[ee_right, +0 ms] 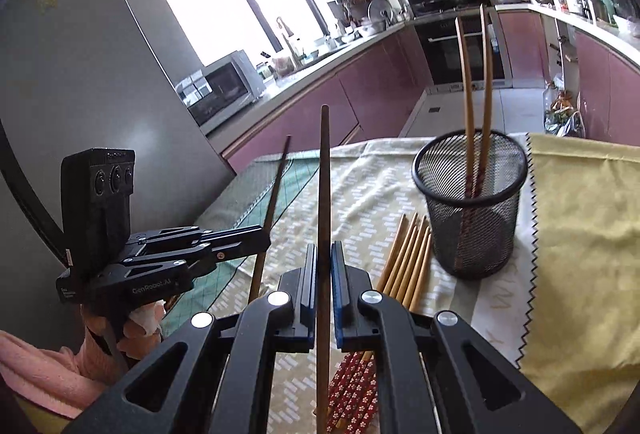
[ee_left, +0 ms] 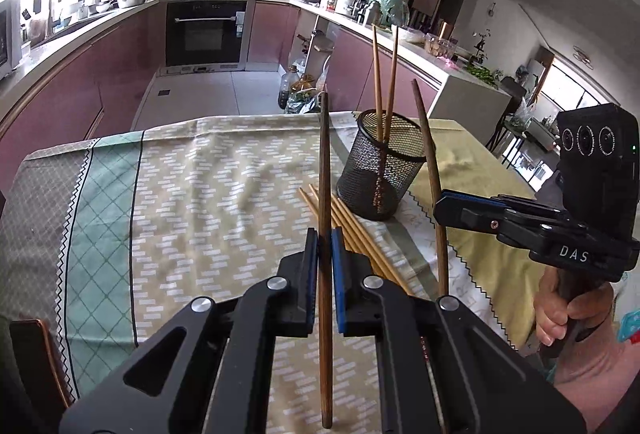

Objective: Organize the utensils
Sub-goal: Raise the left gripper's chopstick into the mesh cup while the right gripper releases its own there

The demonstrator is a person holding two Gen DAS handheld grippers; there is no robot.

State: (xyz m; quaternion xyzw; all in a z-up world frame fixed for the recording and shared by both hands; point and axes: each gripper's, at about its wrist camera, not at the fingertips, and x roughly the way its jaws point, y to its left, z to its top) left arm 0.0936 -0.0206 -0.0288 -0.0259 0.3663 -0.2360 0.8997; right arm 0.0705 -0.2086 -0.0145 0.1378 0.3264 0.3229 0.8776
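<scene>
My left gripper (ee_left: pixel 324 240) is shut on a dark brown chopstick (ee_left: pixel 325 169) held upright above the table; it also shows in the right wrist view (ee_right: pixel 265 234). My right gripper (ee_right: pixel 324 254) is shut on a second dark chopstick (ee_right: pixel 325 177), also upright, seen in the left wrist view (ee_left: pixel 427 137). A black mesh holder (ee_left: pixel 380 169) (ee_right: pixel 474 209) stands ahead with two light chopsticks (ee_left: pixel 384 81) (ee_right: pixel 476 85) in it. Several light chopsticks (ee_left: pixel 360 234) (ee_right: pixel 408 254) with red patterned ends lie on the cloth beside the holder.
The table is covered by a patterned cloth (ee_left: pixel 200 185) and a yellow cloth (ee_right: pixel 580 234) on the right. A wooden chair back (ee_left: pixel 36 354) is at the left edge. Kitchen counters and an oven (ee_left: pixel 206 33) are beyond the table.
</scene>
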